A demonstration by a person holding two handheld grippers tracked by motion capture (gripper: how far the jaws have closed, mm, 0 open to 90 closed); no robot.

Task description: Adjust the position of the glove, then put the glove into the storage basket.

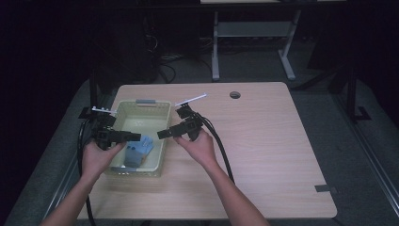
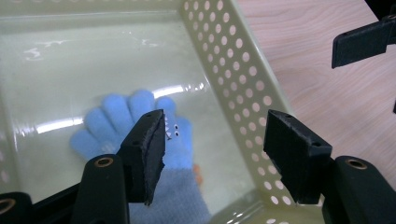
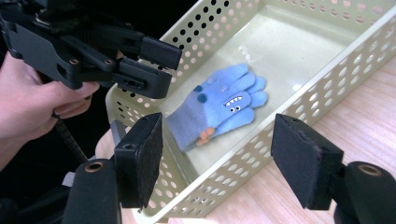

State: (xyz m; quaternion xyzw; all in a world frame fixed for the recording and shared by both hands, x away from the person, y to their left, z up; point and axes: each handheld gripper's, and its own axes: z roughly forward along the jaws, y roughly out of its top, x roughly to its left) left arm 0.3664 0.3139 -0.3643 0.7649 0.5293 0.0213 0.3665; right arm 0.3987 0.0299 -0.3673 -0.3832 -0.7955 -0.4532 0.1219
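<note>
Left claw (image 1: 136,137) jaws spread wide; right claw (image 1: 161,134) likewise, tips facing each other.

No text, label, brand, number or sign can be read in any of the views. The blue glove (image 3: 218,106) in the perforated basket (image 3: 327,88) bears only a stitched monster face with teeth and eyes, no lettering. The faint white scuffs on the basket floor form no legible characters.

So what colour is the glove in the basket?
Light blue with a greyer blue cuff; the glove shows best in the right gripper view.
</note>
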